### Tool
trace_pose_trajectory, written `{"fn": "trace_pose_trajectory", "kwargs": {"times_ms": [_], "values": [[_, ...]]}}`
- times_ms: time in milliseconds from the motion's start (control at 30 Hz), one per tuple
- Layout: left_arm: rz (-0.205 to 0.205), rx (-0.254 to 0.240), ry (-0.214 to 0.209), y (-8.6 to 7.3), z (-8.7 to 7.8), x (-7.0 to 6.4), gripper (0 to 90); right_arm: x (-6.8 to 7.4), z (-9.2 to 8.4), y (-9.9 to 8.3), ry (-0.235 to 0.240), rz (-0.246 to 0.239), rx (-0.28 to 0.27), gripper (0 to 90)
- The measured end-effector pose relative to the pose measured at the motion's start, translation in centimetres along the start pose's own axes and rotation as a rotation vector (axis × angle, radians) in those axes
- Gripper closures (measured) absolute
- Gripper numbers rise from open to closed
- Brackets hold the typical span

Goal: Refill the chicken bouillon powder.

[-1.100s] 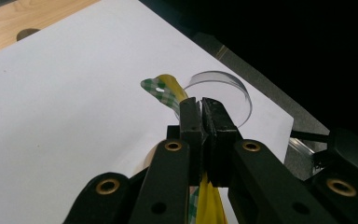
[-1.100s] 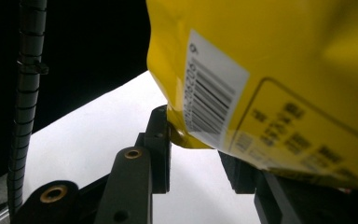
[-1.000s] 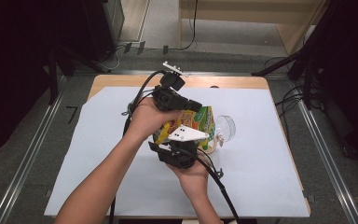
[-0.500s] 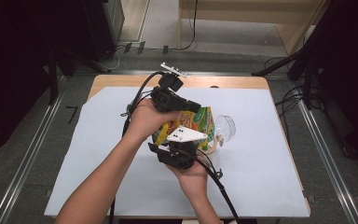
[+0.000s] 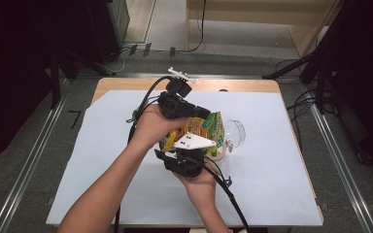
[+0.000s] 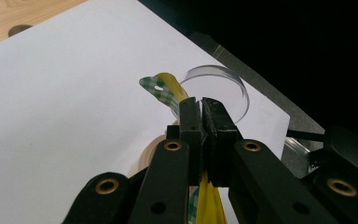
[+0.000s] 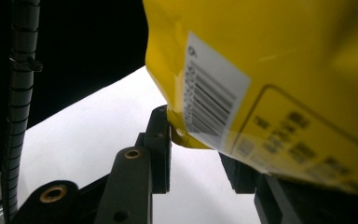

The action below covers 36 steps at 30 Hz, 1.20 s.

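Yellow snack bag [image 5: 212,130] held up over the white-covered desk [image 5: 272,194] between both grippers. We see the left gripper [image 6: 201,106] with fingers shut on the bag's green-checked top edge; clear glass bowl [image 6: 219,88] just beyond those fingers. Right gripper [image 7: 193,140] has fingers narrow, clamped on the bag's lower corner, barcode label just above them.
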<state>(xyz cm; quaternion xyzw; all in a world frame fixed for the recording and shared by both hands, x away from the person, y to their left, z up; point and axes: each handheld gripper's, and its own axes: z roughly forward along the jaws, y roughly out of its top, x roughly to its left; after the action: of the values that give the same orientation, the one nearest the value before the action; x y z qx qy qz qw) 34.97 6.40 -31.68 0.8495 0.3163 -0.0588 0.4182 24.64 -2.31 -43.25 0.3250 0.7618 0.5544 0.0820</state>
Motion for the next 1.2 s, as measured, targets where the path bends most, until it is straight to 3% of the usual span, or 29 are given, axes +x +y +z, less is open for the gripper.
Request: {"fn": "trace_pose_trajectory", "kwargs": {"times_ms": [600, 900, 1200], "values": [[0.003, -0.024, -0.015, -1.2, -0.9, 0.0, 87.8, 0.5, 0.6, -0.8, -0.002, -0.027, 0.008, 63.7], [0.002, -0.056, -0.023, -2.4, -2.0, 0.0, 88.8, 1.1, 1.2, -1.3, 0.001, -0.057, 0.012, 55.8], [0.010, -0.105, -0.022, -3.8, -2.9, 0.4, 88.5, 1.3, 1.5, -1.8, 0.029, -0.041, 0.014, 50.4]]}}
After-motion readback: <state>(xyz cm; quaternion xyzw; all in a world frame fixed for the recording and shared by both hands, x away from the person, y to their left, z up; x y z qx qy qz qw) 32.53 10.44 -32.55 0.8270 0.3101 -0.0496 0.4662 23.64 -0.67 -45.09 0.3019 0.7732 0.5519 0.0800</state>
